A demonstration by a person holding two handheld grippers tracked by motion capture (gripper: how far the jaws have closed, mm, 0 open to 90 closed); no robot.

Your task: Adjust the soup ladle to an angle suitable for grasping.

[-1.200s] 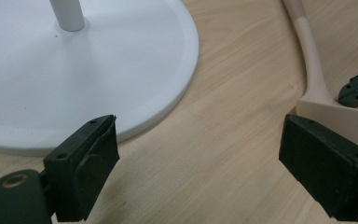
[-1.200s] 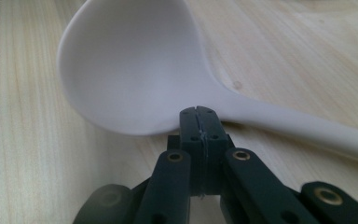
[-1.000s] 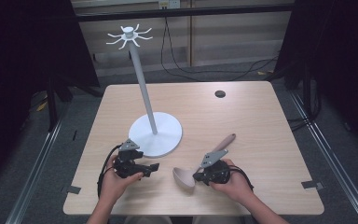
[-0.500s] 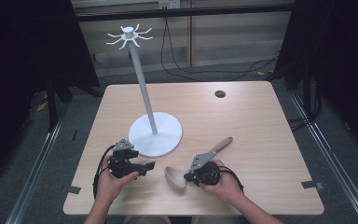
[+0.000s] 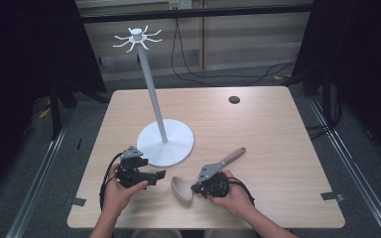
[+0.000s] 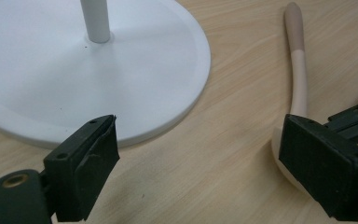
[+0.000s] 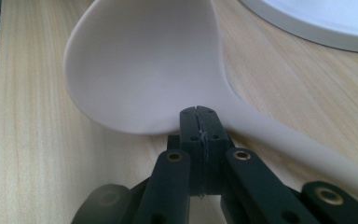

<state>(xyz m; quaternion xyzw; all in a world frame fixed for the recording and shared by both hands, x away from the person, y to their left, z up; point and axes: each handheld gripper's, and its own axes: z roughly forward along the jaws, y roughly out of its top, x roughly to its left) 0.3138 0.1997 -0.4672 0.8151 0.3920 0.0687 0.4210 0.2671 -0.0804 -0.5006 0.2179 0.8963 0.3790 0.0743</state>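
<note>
- I see a light wooden table point(image 5: 278, 148) as the biggest thing here, with dark floor and cables beyond its far edge.
- A white stand point(image 5: 151, 94) rises from a round base point(image 5: 176, 146) near the middle-left of the table, with a ring of hooks point(image 5: 137, 37) at its top. In the left gripper view the base point(image 6: 51, 70) lies just ahead of the jaws.
- A beige ladle point(image 5: 213, 171) lies just right of the base, bowl toward the near edge, brown-tipped handle pointing far and right. Nothing stands between it and the base.
- A small dark disc point(image 5: 234, 99) sits far right on the table, well apart from everything else.
- My left hand point(image 5: 116, 191) comes in from the near edge and holds the left gripper point(image 5: 156, 175) low, pointing right toward the ladle bowl. Its jaws stand wide apart with nothing between them.
- My right hand point(image 5: 233, 191) holds the right gripper point(image 5: 196, 188) pointing left, at the neck of the ladle. In the right gripper view its jaws are pressed together right under the bowl point(image 7: 144, 60); I cannot tell whether they pinch the rim.
</note>
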